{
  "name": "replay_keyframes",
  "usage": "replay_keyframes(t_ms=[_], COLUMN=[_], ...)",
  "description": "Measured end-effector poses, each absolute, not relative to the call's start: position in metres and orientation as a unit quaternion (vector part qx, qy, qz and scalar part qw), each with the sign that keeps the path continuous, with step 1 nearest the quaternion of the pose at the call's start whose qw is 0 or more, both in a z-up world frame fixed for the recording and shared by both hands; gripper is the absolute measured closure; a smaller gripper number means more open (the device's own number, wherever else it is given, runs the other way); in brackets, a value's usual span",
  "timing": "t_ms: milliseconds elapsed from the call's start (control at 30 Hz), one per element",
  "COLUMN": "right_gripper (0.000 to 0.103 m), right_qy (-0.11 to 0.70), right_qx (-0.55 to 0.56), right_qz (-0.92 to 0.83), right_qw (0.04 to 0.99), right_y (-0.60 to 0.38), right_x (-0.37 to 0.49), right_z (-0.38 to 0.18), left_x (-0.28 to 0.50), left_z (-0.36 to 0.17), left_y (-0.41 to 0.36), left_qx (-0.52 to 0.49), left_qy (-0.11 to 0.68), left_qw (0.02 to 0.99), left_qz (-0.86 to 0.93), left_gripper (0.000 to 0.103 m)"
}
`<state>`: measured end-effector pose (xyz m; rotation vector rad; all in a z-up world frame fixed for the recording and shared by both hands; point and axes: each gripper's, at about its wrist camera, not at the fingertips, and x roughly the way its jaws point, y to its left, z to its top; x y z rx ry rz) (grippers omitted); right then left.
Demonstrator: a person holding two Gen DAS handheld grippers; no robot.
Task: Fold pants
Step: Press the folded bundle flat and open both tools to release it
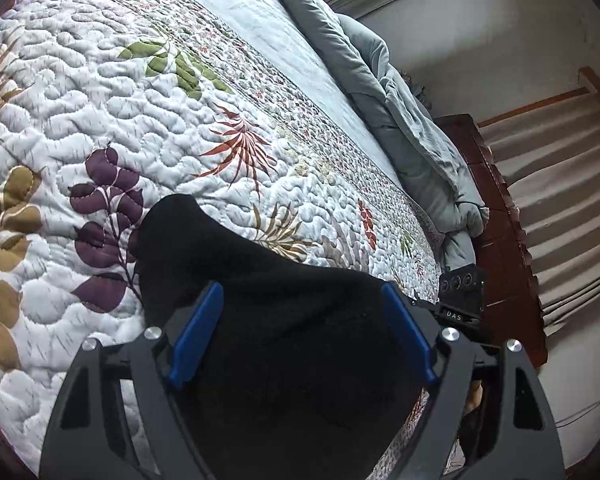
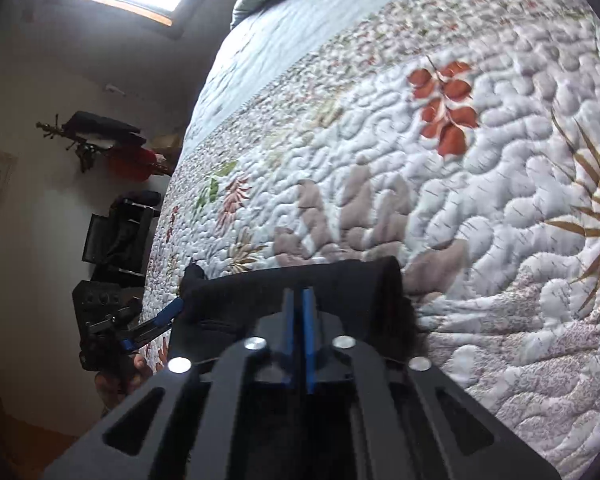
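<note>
While the right gripper [image 2: 299, 304] pinches the black pants [image 2: 300, 280] with its pads nearly touching, the left gripper [image 1: 300, 300] stands wide open around the cloth, gripping nothing. The pants lie bunched on the quilt [image 1: 140, 120], near the bed's near edge. With one grip only, the fold could sag or slide off the right pads, judging by the slack

Pants [image 1: 284, 320] on quilt [image 1: 100, 128], near bed's side edge. Left gripper [image 1: 300, 304] over pants, fabric between its spread fingers. Right gripper [image 2: 299, 300] over pants too, fingers nearly together. Bunched duvet [image 1: 400, 120] along quilt's far edge, against headboard [image 1: 496, 216]. Curtain [image 1: 568, 200] beyond headboard.
</note>
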<state>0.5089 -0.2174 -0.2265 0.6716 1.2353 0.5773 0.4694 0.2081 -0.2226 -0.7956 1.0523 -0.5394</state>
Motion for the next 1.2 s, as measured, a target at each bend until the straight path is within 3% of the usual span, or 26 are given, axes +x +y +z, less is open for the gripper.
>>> replay_keyframes(t_ms=[133,233,433,533,633,800,900,967,1033,1100,1167,1200], right_gripper=[0.102,0.08,0.079,0.083,0.103,0.103,0.088,0.065,0.061,0.048,0.023,0.02], right_qy=[0.553,0.527,0.505,0.524,0.541,0.537,0.531,0.523,0.509,0.498,0.479,0.47], right_qx=[0.311,0.311,0.293,0.301,0.31,0.332,0.333,0.333,0.327,0.318,0.31,0.306], right_qz=[0.27,0.294,0.368,0.347,0.317,0.308,0.301,0.288,0.271,0.251,0.221,0.211], right_qw=[0.724,0.734,0.724,0.717,0.714,0.711,0.719,0.73,0.749,0.766,0.791,0.801], right_y=[-0.221,-0.222,-0.205,-0.21,-0.223,-0.229,-0.235,-0.243,-0.252,-0.258,-0.261,-0.261], right_x=[0.505,0.489,0.411,0.393,0.393,0.392,0.383,0.368,0.343,0.315,0.279,0.263], right_z=[-0.225,-0.194,-0.16,-0.193,-0.231,-0.236,-0.216,-0.198,-0.177,-0.159,-0.138,-0.129], left_x=[0.447,0.403,0.337,0.327,0.326,0.309,0.282,0.256,0.231,0.199,0.17,0.15], left_z=[-0.192,-0.166,-0.184,-0.205,-0.218,-0.2,-0.177,-0.156,-0.136,-0.115,-0.099,-0.088], left_y=[0.215,0.209,0.189,0.188,0.193,0.208,0.214,0.214,0.208,0.198,0.187,0.179], left_qx=[-0.357,-0.314,-0.303,-0.314,-0.32,-0.339,-0.333,-0.301,-0.259,-0.206,-0.157,-0.132], left_qy=[0.465,0.457,0.465,0.465,0.47,0.464,0.452,0.442,0.432,0.417,0.407,0.393], left_qw=[0.774,0.794,0.788,0.788,0.79,0.789,0.801,0.824,0.849,0.877,0.895,0.907], left_qz=[-0.241,-0.248,-0.266,-0.254,-0.229,-0.217,-0.207,-0.186,-0.16,-0.118,-0.089,-0.068], left_gripper=[0.017,0.014,0.014,0.014,0.014,0.011,0.003,0.003,0.003,0.003,0.003,0.003])
